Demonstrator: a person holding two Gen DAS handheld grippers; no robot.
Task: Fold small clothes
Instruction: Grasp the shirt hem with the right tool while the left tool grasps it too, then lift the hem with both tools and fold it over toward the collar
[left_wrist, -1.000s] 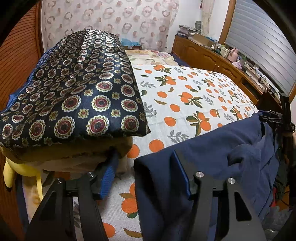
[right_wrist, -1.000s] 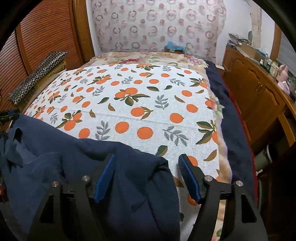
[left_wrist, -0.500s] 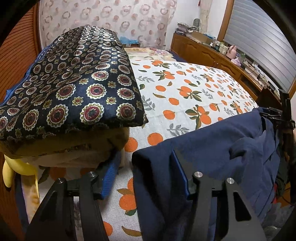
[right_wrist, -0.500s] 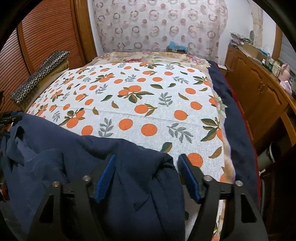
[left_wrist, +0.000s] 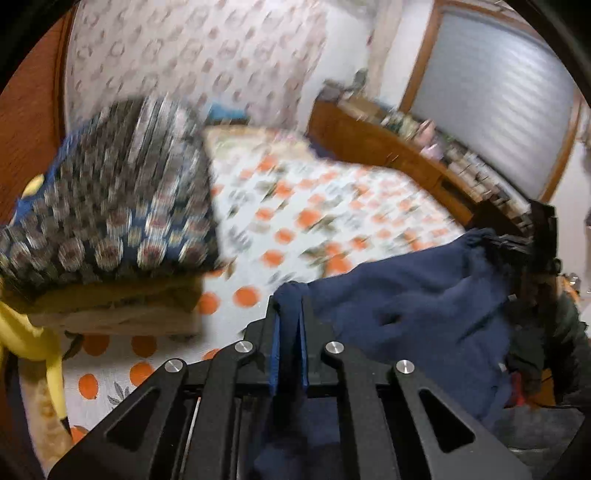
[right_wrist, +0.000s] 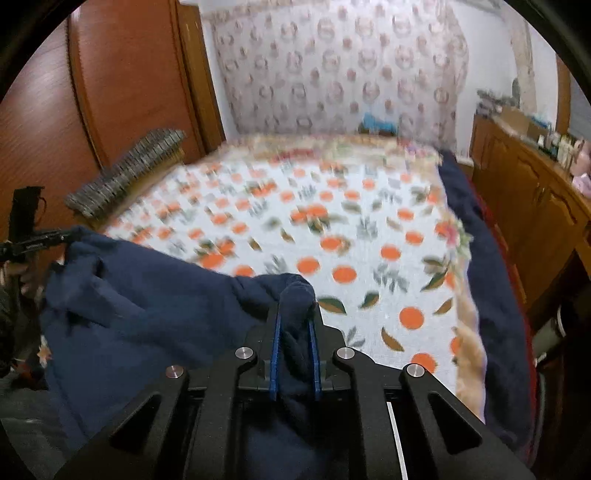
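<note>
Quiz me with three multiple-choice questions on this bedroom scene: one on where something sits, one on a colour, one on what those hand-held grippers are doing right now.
1. Where does the patterned cushion pile lie?
A. by the wooden wall at the bed's left edge
B. on the dresser
C. on the floor

2. What colour is the garment being handled?
A. yellow
B. navy blue
C. white

3. What state are the two hand-held grippers in?
A. both wide open
B. one open, one shut
C. both shut on cloth

Answers:
1. A: the patterned cushion pile sits on the orange-print bedspread beside the wooden wall.
2. B: the navy garment is dark blue in both views.
3. C: the left hand-held gripper and the right hand-held gripper each pinch a fold of it between their blue pads.
</note>
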